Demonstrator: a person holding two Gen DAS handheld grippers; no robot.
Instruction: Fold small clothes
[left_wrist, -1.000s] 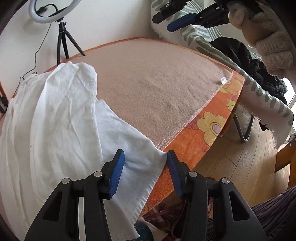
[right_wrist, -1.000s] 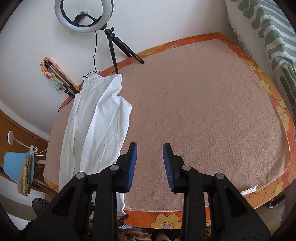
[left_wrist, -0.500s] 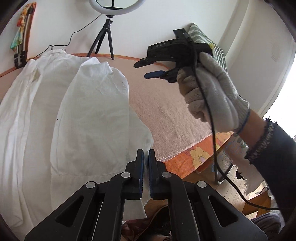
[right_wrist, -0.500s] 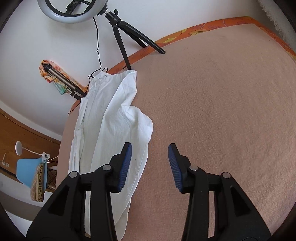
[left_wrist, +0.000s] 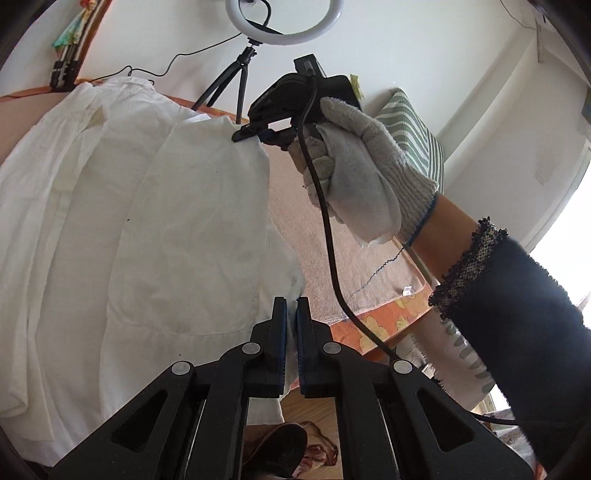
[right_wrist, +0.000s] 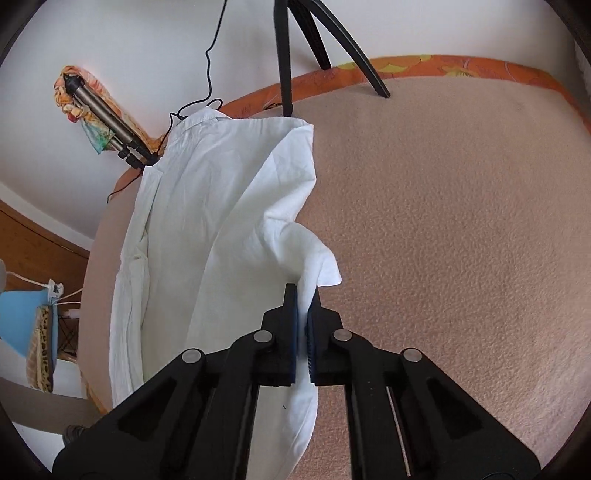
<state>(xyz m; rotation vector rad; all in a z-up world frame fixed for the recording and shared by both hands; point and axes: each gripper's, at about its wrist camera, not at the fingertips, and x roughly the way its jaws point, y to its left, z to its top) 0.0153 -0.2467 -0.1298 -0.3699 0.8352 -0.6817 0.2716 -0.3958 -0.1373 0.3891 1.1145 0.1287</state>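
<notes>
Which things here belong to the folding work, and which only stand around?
Belong to the job:
white garment
left gripper, shut on its near edge
right gripper, shut on its side edge
beige blanket under it

Just standing around:
ring light
tripod
striped cloth

- Worktop (right_wrist: 461, 240): covered by a pinkish-beige fleecy blanket; an orange flowered cloth (right_wrist: 424, 64) shows under it along the far and near edges.
- White shirt (right_wrist: 221, 206) lies lengthwise along the left part of the blanket, one edge lifted.
- Black tripod (right_wrist: 295, 48) feet stand at the far edge, touching the shirt's far end.
</notes>
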